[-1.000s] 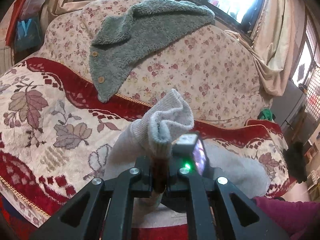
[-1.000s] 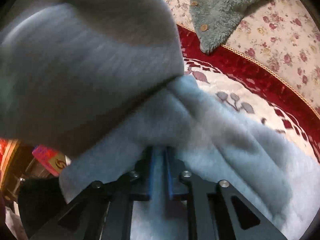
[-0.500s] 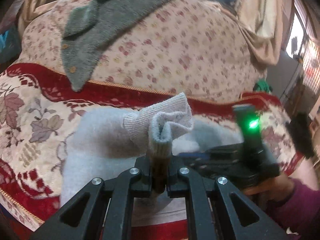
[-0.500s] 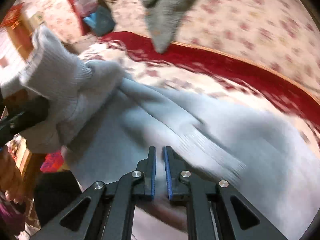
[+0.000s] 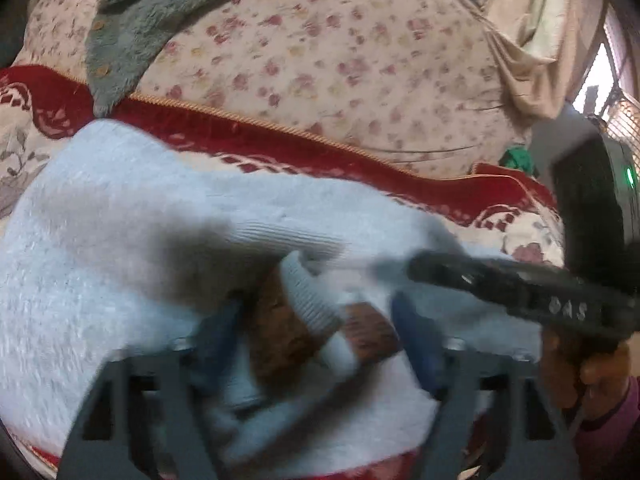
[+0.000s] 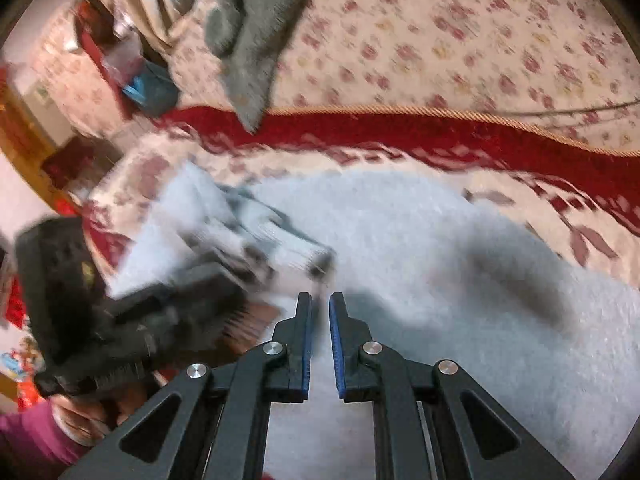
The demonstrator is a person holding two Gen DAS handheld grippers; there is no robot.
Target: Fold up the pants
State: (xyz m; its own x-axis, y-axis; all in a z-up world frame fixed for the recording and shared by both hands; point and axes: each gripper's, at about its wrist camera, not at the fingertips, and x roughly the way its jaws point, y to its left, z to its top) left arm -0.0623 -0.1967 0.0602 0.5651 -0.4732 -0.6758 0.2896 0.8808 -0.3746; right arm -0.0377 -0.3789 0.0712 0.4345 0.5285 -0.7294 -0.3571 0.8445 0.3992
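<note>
Underneath, red-bordered leaf-patterned blanket (image 6: 400,136) beneath pale grey pants (image 6: 420,248), floral backrest (image 5: 340,60) behind.

I see the pants (image 6: 420,240) spread flat on the bedspread (image 6: 520,184), directly ahead of my right tongs (image 6: 320,304). My left tongs (image 5: 316,320) sit over a bunched cuff (image 5: 308,300) at the near edge. Behind the pants, a cardigan (image 5: 152,12) lies on the quilt (image 5: 340,60).
</note>
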